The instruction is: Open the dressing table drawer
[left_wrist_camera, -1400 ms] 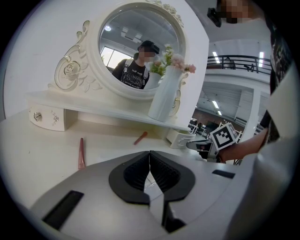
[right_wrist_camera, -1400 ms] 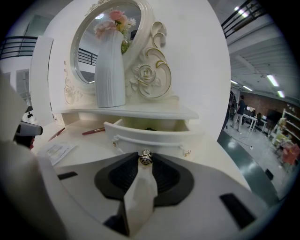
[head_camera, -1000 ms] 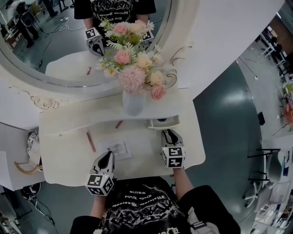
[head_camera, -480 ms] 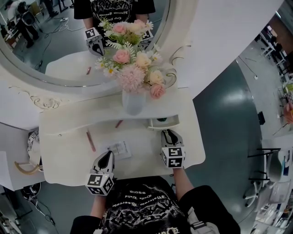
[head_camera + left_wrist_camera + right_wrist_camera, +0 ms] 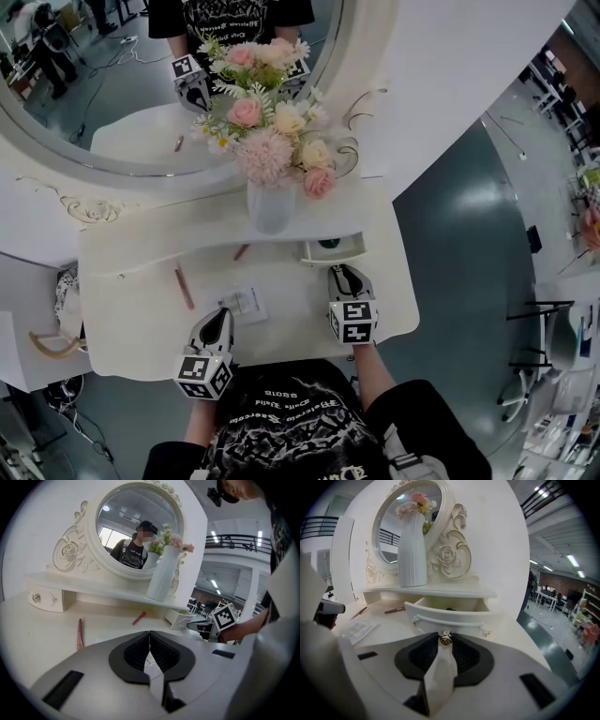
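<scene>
Barely anything differs from a second ago: my right gripper [image 5: 343, 275] keeps its jaws clamped on the small metallic knob [image 5: 445, 638] of the white dressing-table drawer [image 5: 333, 249]. The drawer stands pulled out under the white shelf [image 5: 187, 230] at the right end of the white counter [image 5: 141, 328]. My left gripper [image 5: 219, 319] has its jaws closed, empty.

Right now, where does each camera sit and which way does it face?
Head view: on the person's head, steeply down on the white dressing table; left claw, right claw and black shirt show.
Left gripper view: on the left claw, facing the round mirror; its shut jaws show.
Right gripper view: on the right claw, facing the open white drawer; jaws pinch its shiny knob.
All share the white ribbed vase.
</scene>
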Tool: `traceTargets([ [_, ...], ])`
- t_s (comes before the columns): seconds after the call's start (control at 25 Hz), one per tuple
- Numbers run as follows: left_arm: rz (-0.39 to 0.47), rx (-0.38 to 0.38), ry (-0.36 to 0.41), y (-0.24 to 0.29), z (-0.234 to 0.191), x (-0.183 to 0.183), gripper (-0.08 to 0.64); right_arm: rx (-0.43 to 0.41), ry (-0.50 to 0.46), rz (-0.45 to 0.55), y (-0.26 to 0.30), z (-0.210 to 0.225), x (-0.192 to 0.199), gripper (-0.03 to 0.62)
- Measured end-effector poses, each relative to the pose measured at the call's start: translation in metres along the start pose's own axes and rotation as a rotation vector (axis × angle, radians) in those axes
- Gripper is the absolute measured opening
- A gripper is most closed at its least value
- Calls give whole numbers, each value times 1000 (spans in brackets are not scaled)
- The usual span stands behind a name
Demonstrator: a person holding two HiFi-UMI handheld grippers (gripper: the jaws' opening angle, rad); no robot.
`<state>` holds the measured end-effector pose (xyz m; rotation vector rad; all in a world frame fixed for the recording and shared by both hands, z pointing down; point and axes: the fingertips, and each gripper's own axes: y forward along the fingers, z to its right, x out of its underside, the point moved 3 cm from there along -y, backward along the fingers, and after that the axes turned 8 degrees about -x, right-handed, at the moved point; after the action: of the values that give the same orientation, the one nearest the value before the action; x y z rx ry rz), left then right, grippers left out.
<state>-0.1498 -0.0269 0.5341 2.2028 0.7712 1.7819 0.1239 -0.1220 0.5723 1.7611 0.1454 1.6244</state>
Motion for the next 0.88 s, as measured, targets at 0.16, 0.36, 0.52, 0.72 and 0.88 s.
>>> traceTargets([
  [0.16, 2, -1, 2, 0, 0, 0, 17, 1, 1, -3, -1, 0, 1, 101],
  [0.36, 3, -2, 2, -1, -1, 0, 17, 3, 1, 0, -2, -1, 2, 100],
  [0.52, 2, 3, 3, -1, 1, 1, 16, 4, 4, -1, -3, -1, 3, 101],
  [0.72, 3, -1, 1, -1, -1, 0, 16, 1, -6, 3, -3, -2, 3, 100],
  [0.88, 2, 4, 1, -1, 1, 1, 17, 0, -7, 0, -6, -2, 4, 101],
])
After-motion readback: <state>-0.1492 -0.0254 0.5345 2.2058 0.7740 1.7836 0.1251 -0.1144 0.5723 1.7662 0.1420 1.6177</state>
